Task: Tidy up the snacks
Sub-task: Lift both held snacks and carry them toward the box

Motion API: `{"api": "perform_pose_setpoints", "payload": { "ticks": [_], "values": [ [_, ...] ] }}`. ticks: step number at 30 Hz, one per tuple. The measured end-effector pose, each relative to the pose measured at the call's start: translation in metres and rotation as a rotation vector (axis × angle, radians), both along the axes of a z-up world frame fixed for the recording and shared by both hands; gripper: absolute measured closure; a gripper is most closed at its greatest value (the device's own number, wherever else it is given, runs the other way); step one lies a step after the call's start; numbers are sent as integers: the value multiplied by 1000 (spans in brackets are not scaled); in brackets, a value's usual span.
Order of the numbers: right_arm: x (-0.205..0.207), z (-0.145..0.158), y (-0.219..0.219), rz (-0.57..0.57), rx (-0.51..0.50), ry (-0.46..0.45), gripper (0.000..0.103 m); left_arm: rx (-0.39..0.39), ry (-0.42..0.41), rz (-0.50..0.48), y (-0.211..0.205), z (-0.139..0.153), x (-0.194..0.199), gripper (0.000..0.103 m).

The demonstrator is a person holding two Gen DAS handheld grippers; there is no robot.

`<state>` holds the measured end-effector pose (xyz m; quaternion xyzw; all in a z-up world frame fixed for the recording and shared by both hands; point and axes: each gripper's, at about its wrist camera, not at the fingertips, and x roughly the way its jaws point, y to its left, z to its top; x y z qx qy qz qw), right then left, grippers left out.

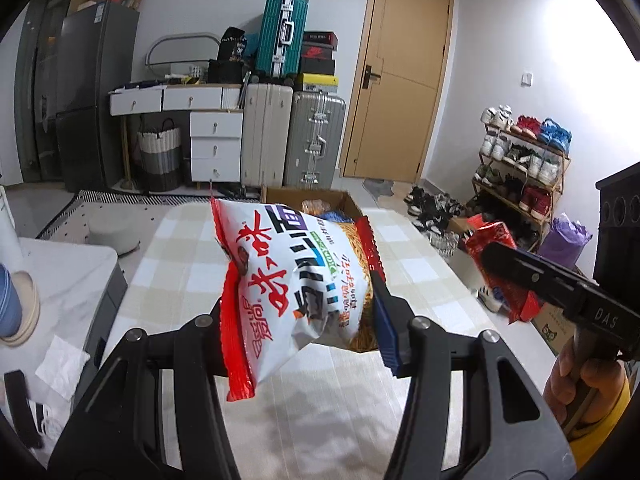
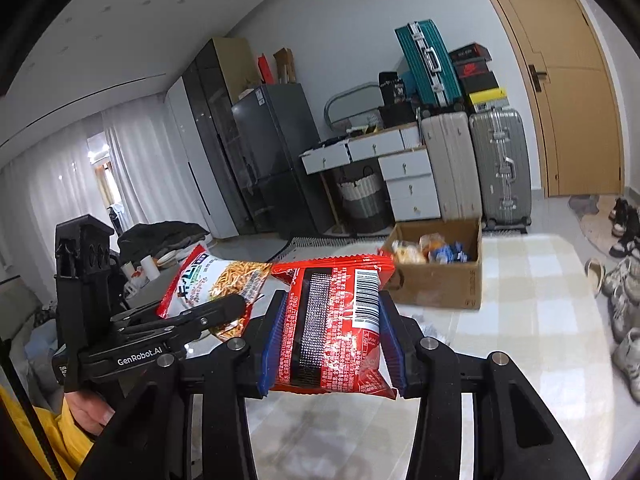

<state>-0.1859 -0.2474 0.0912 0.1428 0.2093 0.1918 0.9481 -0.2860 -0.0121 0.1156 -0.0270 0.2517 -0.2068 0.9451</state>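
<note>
My left gripper [image 1: 304, 320] is shut on a white and red snack bag [image 1: 292, 276] and holds it above the checked tablecloth [image 1: 180, 272]. The same bag shows in the right wrist view [image 2: 216, 284], gripped by the left gripper [image 2: 224, 312]. My right gripper [image 2: 332, 336] is shut on a red snack packet [image 2: 332, 320] with a barcode, held in the air. It also shows in the left wrist view [image 1: 496, 264] at the right, in the right gripper [image 1: 504, 260]. A cardboard box [image 2: 440, 280] with several snacks inside stands at the table's far end; it also shows in the left wrist view [image 1: 344, 196].
Suitcases [image 1: 292, 136], a white drawer unit [image 1: 216, 140] and a fridge [image 1: 96, 92] stand against the back wall. A shoe rack [image 1: 524, 168] and loose shoes are at the right. A side surface with bowls [image 1: 16, 308] and a tissue [image 1: 60, 364] is at the left.
</note>
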Motion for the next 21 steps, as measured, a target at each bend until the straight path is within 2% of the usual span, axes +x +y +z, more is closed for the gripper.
{"api": "perform_pose_setpoints", "payload": {
  "ticks": [8, 10, 15, 20, 21],
  "values": [
    [57, 30, -23, -17, -14, -31, 59, 23, -27, -4, -11, 29, 55, 53],
    [73, 37, -28, -31, -28, -35, 59, 61, -44, 17, -18, 31, 78, 53],
    [120, 47, -43, -26, -24, -21, 59, 20, 57, 1, -28, 25, 148, 53],
    [181, 46, -58, -40, -18, 33, 59, 35, 82, 18, -47, 14, 214, 53],
    [192, 44, -60, -40, -17, 44, 59, 35, 99, 24, -54, 10, 240, 53]
  ]
}}
